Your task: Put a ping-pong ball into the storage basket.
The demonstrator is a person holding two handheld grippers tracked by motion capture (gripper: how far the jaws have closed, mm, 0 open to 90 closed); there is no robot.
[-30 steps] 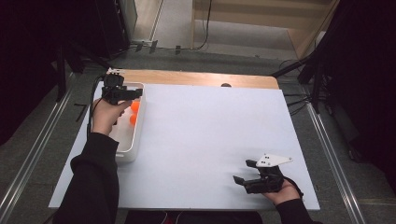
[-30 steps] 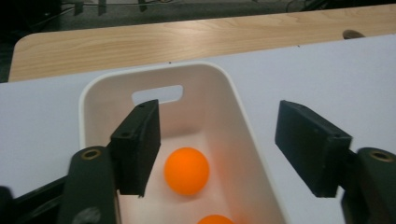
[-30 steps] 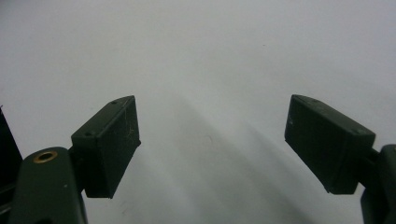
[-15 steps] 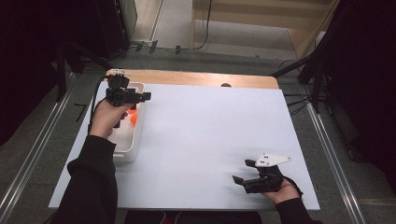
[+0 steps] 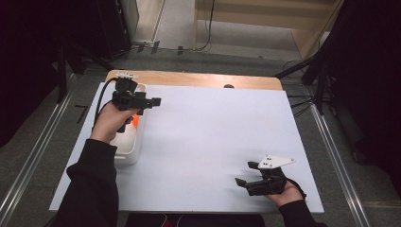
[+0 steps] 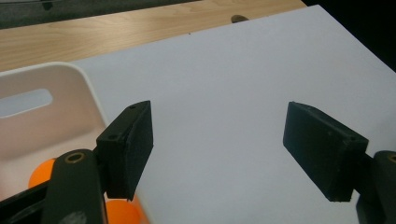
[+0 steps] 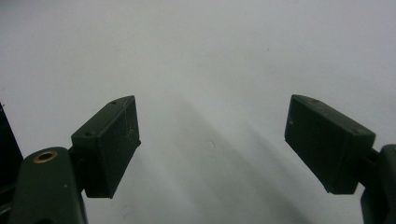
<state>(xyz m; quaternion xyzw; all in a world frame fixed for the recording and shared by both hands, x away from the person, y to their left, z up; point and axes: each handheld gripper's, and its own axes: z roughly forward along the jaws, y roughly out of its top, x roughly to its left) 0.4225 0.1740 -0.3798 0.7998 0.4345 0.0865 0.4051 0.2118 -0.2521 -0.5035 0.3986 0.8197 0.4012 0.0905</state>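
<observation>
left gripper (image 6: 218, 149): jaws stand apart w/ a wide gap, nothing between them, just bare white sheet (image 6: 243, 93) seen through the gap. they've just been opening a bit, still w/ nothing in them. the left jaw hangs over the rim of the white bin (image 6: 56, 93), right at its near corner. orange balls (image 6: 121, 212) lie in the bin below & behind that left jaw, one peeking out left of it, another under it. not touching either jaw. past the jaw tips the sheet runs out to a wood table edge (image 6: 116, 28). in the high view the left gripper (image 5: 152, 100) is held above the bin's (image 5: 135, 151) inner side, jaws pointing out across the sheet, w/ a bit of orange (image 5: 135, 120) showing just under the hand (image 5: 109, 122).

right gripper (image 7: 212, 140): jaws wide apart too, nothing held, plain white sheet between & ahead of them. in the high view the right gripper (image 5: 246, 175) sits low by the near edge of the sheet, well apart from the bin & balls, jaws pointing toward the left side. grey plate on top, the hand (image 5: 283, 191) behind it.
</observation>
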